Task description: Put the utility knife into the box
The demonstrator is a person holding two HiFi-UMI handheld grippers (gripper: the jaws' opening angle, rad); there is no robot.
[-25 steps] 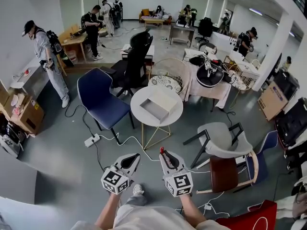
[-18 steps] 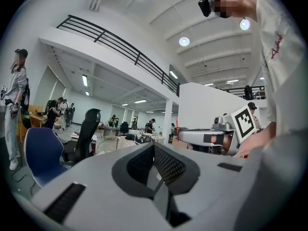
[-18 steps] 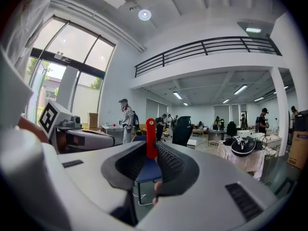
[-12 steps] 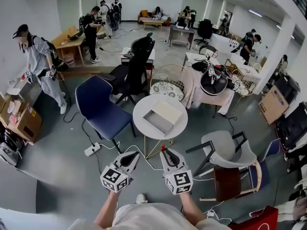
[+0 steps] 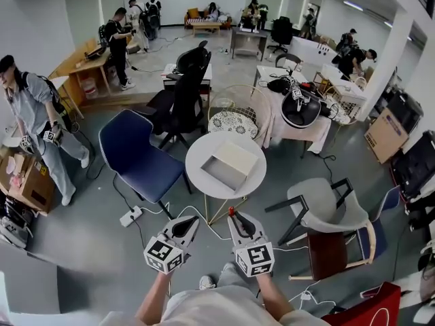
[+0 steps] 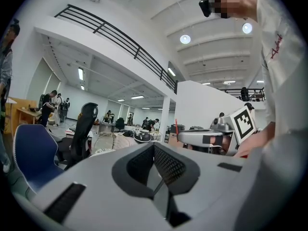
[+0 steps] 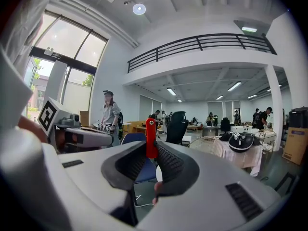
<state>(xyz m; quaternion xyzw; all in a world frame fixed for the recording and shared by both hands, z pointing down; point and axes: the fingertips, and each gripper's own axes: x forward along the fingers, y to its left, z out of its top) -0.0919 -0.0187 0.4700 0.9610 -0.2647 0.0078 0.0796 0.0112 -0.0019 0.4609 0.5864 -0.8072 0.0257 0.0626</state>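
Grey ribbed pads on our left gripper (image 6: 154,153) press together along one thin seam with nothing caught between them. Its own camera shows that plainly. From the head view the left gripper (image 5: 185,227) is only a dark wedge ahead of its black-and-white marker cube (image 5: 163,255), and we cannot read the seam there. Our forearms are cut off by the lower edge of that view.

Just to the right, our right gripper (image 7: 150,152) is clenched on the utility knife (image 7: 151,131). Only a smooth red plastic end, rounded at the top, stands up out of the pads. The rest of the knife is buried between them, and we cannot tell whether the blade is out. From the head view the knife (image 5: 230,212) shrinks to a small red tip above the right gripper (image 5: 239,224).

Only the head view shows the box (image 5: 228,163), a pale, shallow, open-topped rectangle. It sits askew on a round white table (image 5: 198,175) with thin metal legs, ahead of both grippers and well apart from the knife. A blue padded chair (image 5: 136,148) stands to the table's left and a grey shell chair (image 5: 319,206) to its right.
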